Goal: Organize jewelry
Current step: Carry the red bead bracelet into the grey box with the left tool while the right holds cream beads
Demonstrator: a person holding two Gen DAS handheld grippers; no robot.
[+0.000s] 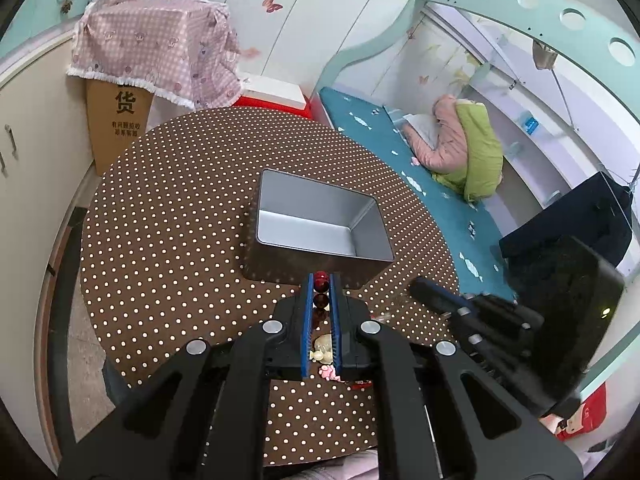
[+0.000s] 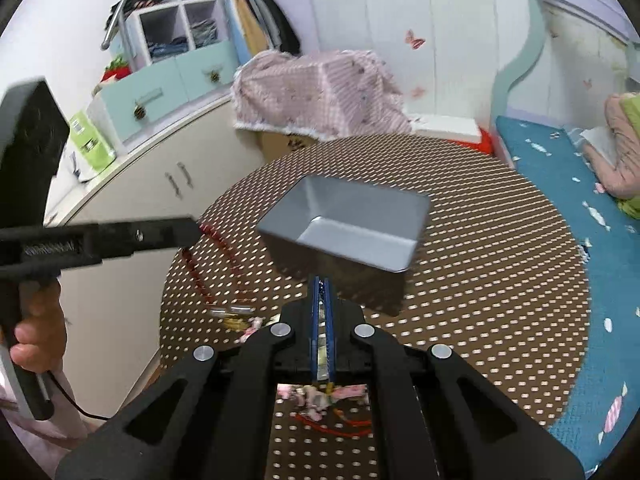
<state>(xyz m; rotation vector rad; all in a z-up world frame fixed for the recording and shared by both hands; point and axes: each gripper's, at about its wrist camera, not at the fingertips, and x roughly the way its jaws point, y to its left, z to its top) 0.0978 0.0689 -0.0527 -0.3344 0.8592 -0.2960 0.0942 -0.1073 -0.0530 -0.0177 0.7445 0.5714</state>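
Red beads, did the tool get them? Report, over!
Left tool shut on red bead string. Right tool shut on something thin, unclear. Tin box open, nothing blocking it.

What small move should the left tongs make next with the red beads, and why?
Probably carry them forward over the tin's rim, then open. The left tongs are shut on the red beads just short of the tin's near wall, and the tin looks empty. The right tongs seem to pinch something thin, too blurred to name.
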